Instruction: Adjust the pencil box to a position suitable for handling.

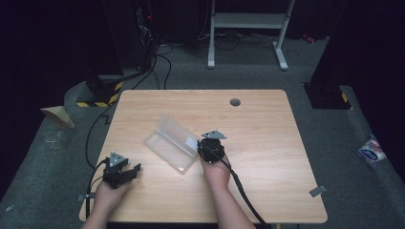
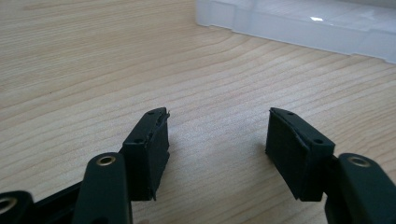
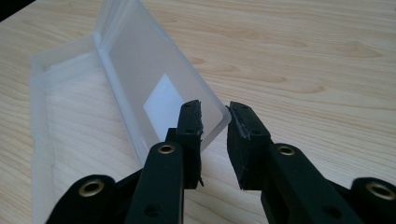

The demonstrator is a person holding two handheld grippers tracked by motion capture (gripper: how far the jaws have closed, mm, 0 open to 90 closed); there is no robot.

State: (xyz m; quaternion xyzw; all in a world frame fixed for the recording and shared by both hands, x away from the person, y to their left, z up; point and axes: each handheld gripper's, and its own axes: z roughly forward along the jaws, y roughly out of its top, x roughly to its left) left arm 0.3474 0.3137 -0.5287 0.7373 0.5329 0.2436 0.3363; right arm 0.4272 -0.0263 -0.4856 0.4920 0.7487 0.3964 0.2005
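A clear plastic box (image 1: 168, 149) lies open in the middle of the wooden table (image 1: 267, 143), its hinged lid (image 1: 179, 131) tilted up. In the right gripper view the lid (image 3: 154, 88) carries a white label, and its near corner sits between the two jaws of my right gripper (image 3: 215, 108), which is closed on it. That gripper (image 1: 204, 147) stands at the box's right end. My left gripper (image 1: 131, 172) rests near the table's front left, open, with bare wood between its fingers (image 2: 219, 114). The box's wall (image 2: 299, 28) lies well ahead of it.
A grey grommet hole (image 1: 235, 102) sits near the table's far edge. On the floor are a white desk frame (image 1: 248, 21) at the back, cables (image 1: 162, 62), a wrapped packet (image 1: 371, 151) at the right and a tan wedge (image 1: 58, 115) at the left.
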